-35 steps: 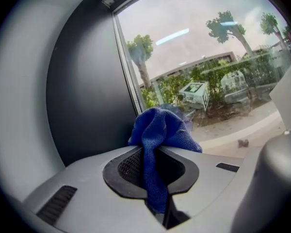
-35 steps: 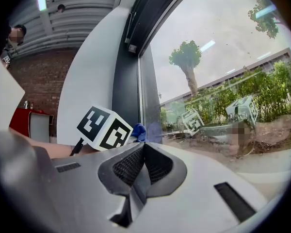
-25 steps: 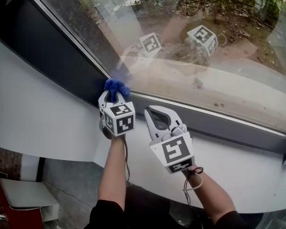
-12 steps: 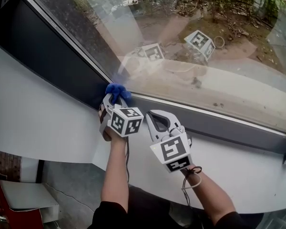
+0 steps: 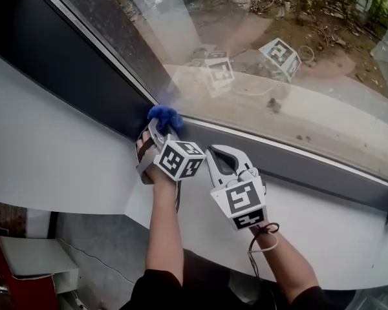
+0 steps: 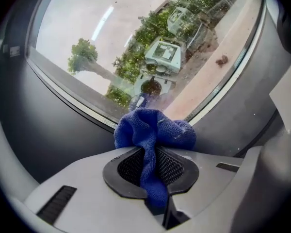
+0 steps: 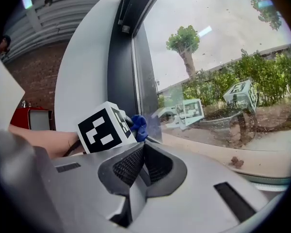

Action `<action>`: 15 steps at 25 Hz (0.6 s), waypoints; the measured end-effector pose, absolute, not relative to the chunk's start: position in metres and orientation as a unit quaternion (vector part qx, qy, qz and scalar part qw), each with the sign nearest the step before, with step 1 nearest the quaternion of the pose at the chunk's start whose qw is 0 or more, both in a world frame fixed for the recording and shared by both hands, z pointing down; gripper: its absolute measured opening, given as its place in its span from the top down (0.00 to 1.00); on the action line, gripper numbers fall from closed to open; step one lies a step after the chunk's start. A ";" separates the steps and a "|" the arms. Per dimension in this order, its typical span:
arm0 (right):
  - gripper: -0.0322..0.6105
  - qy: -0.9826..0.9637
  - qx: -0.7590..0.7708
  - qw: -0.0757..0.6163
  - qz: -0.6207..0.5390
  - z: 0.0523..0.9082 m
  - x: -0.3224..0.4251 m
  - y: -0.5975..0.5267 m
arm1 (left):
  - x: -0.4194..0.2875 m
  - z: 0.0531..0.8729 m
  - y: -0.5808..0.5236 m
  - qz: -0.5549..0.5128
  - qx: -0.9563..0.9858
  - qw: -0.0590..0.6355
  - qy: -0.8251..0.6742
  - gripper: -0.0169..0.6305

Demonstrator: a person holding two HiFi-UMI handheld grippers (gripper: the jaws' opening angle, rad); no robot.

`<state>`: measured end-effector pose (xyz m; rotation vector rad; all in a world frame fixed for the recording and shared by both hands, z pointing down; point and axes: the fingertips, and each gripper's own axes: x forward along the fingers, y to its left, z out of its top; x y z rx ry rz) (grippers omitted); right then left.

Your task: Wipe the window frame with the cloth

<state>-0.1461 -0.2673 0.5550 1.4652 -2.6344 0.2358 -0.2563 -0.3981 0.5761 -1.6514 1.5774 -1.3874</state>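
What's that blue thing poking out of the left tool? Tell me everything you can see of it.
A small blue cloth, soft and woven-looking, bunched into a rumpled wad. The left hand-held gripper is shut on it: one fold runs down between the jaws, the rest bulges past their tips. It sits at the lower corner of the dark window frame, apparently touching it.
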 end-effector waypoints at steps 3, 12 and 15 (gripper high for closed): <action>0.94 -0.868 0.487 0.052 0.081 0.554 -0.148 -0.268 | -0.261 0.579 -0.399 -0.518 -0.598 0.245 0.560 0.89; 0.94 -0.861 0.497 0.064 0.081 0.566 -0.146 -0.262 | -0.258 0.588 -0.398 -0.540 -0.589 0.275 0.535 0.90; 0.94 -0.860 0.500 0.063 0.082 0.566 -0.144 -0.259 | -0.255 0.589 -0.396 -0.545 -0.584 0.284 0.530 0.90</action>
